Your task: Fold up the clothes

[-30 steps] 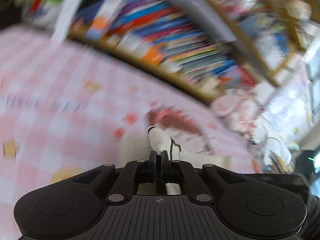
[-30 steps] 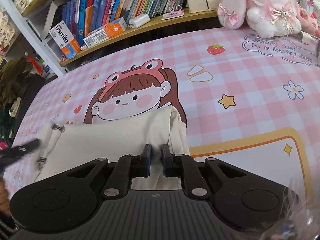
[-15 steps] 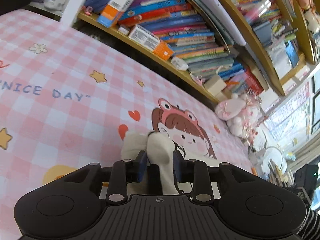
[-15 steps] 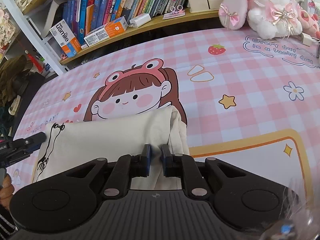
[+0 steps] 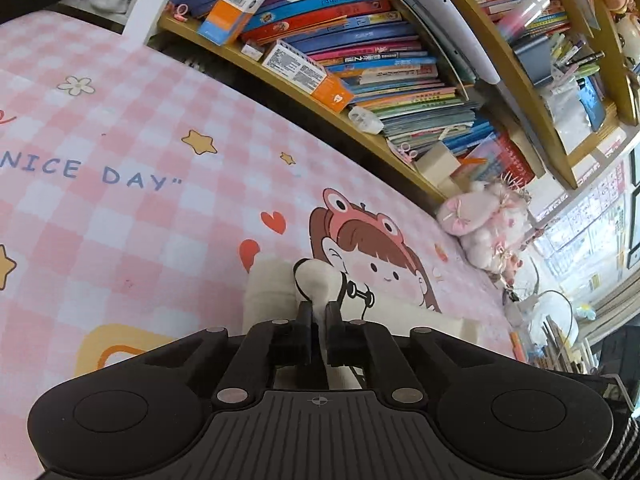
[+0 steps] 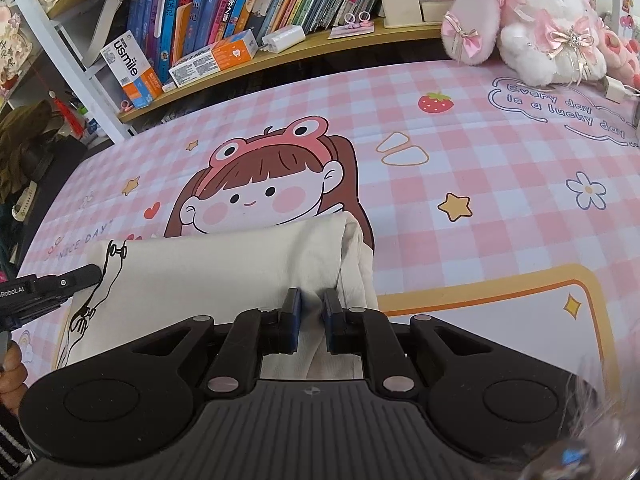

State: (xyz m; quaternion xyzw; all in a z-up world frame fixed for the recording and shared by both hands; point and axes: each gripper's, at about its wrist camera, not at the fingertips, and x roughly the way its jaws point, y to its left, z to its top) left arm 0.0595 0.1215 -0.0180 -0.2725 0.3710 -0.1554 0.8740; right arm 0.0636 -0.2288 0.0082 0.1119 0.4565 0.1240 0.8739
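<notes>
Cream garment (image 6: 224, 268) lies w/ long axis across the near part of the pink checked tablecloth (image 6: 500, 168). Left gripper (image 5: 318, 328) is closing on its left end; right gripper (image 6: 311, 320) pinches the bunched right end. Cloth spans between them, each claw at its own end.

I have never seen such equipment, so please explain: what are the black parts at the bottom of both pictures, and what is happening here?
Each picture comes from a camera on a hand-held gripper; no robot arm is involved. The black parts are the grippers. The right gripper pinches one end of a cream garment lying on a pink checked cloth. The left gripper, also seen from the side in the right picture, has the other end between its closing jaws. Books and a plush rabbit stand behind.
</notes>
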